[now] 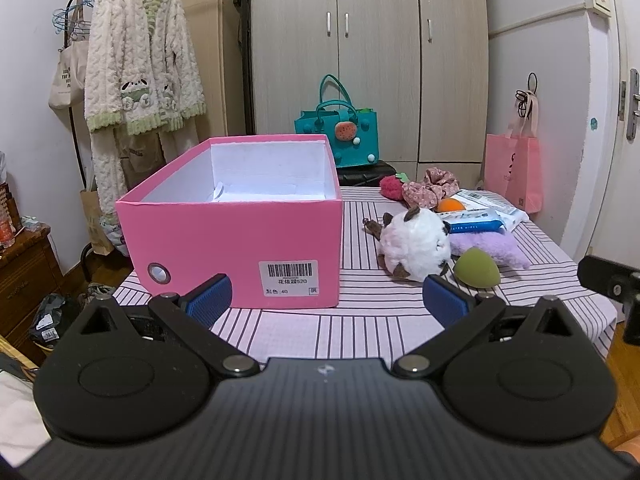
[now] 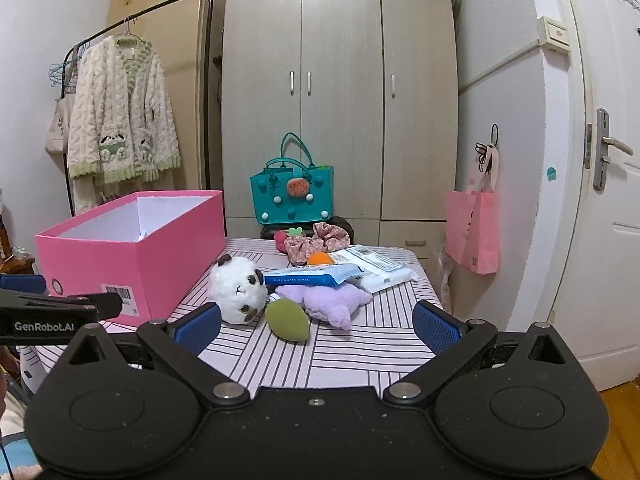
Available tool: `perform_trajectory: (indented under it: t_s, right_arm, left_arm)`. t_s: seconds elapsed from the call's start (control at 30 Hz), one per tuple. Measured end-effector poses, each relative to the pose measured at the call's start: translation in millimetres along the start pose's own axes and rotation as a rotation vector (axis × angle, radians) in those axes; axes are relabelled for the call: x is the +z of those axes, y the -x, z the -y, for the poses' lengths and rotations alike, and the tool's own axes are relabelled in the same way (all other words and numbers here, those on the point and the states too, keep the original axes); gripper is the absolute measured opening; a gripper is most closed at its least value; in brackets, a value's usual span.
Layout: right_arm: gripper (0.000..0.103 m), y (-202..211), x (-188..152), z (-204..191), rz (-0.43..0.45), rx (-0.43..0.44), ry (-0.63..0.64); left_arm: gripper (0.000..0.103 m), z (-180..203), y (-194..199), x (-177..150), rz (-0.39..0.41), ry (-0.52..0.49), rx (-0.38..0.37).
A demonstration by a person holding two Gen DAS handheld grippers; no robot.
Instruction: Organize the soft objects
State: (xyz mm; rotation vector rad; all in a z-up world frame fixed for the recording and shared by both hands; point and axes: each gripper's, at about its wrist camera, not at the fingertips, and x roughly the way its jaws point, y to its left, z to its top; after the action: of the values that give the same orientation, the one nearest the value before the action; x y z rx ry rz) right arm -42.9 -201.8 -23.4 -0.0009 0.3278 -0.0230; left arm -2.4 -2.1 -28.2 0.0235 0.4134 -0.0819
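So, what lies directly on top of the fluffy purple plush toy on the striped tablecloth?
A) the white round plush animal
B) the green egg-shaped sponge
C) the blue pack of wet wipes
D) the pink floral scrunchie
C: in the right wrist view, the blue pack of wet wipes rests partly over the fluffy purple plush toy; the other things lie beside or behind it.

Striped pink surface [image 2: 360, 344]. On its left side, open pink box [image 1: 240, 240]. Toward the right edge, clustered: white plush [image 2: 239, 288], green sponge [image 2: 287, 319], purple plush [image 2: 326, 298], blue wipes pack [image 2: 310, 273], white packets [image 2: 376, 266], orange ball [image 2: 319, 258], floral scrunchie [image 2: 316, 242], red plush strawberry [image 1: 392, 187].
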Motion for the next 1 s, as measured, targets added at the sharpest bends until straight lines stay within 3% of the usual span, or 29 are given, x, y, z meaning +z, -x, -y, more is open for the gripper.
perform_trajectory:
  t_s: [0.27,0.4,0.6,0.73,1.0]
  right_arm:
    - [0.103,-5.0,3.4,5.0,-0.015,0.015,0.008]
    - [0.103,-7.2,14.8,14.6,-0.006,0.04,0.043]
    - [0.103,-17.8,34.3,32.6,-0.029,0.158,0.077]
    - [0.103,-28.8,41.1,45.7,-0.058,0.246,0.061]
    - [0.103,-57.9,25.0,58.3,-0.093,0.302,0.081]
  left_arm:
    - [0.103,-0.8,-0.8,3.8,-0.018,-0.004,-0.011]
    - [0.103,-3.0,0.6,15.2,-0.023,0.0,-0.069]
    - [0.101,6.3,1.3,41.7,0.007,-0.09,-0.121]
    - [0.101,9.6,-6.7,60.5,-0.002,-0.082,-0.169]
    - [0.1,36.8,-37.5,73.9,-0.037,-0.108,-0.25]
